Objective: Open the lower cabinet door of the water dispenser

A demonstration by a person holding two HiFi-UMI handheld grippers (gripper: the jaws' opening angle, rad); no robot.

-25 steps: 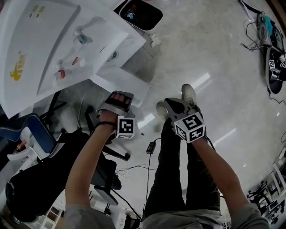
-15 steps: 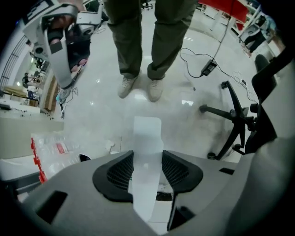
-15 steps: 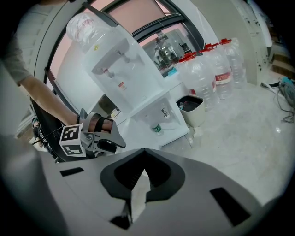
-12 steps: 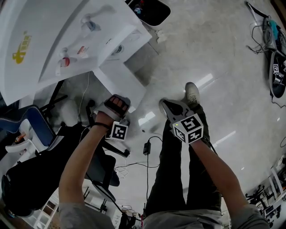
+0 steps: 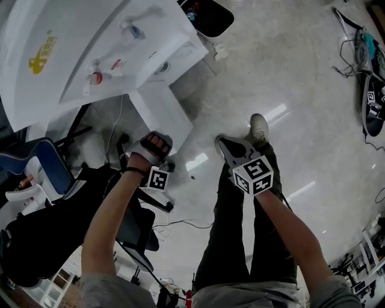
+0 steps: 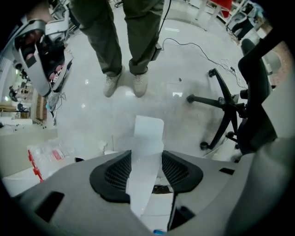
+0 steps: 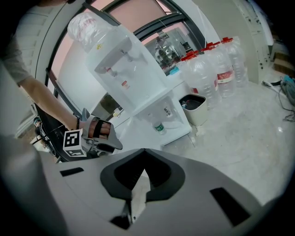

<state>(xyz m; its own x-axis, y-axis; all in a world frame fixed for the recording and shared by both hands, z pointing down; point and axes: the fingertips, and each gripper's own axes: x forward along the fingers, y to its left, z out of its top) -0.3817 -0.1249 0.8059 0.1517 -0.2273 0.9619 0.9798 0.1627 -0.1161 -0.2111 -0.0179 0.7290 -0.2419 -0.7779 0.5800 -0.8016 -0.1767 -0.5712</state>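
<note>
The white water dispenser (image 5: 90, 54) stands at the upper left of the head view. Its lower cabinet door (image 5: 159, 111) is swung out over the floor. My left gripper (image 5: 155, 147) is at the door's free edge and points steeply down. In the left gripper view the white door edge (image 6: 148, 138) fills the gap between the wide-set pads of the left gripper (image 6: 146, 170), so it is shut on the door. My right gripper (image 5: 224, 143) hangs apart over the floor, shut and empty. The right gripper (image 7: 140, 184) faces the dispenser (image 7: 124, 69), whose open cabinet holds a small bottle (image 7: 159, 126).
An office chair (image 5: 36, 180) stands close behind my left arm, and its wheeled base (image 6: 221, 99) shows in the left gripper view. A black bin (image 5: 210, 15) sits beside the dispenser, with large water bottles (image 7: 216, 69) behind it. Cables (image 5: 180, 225) lie by the person's shoes (image 5: 258, 126).
The door has swung further out from the dispenser, and my left gripper has moved along with its edge, rolling as it went. The right gripper has hardly shifted.
</note>
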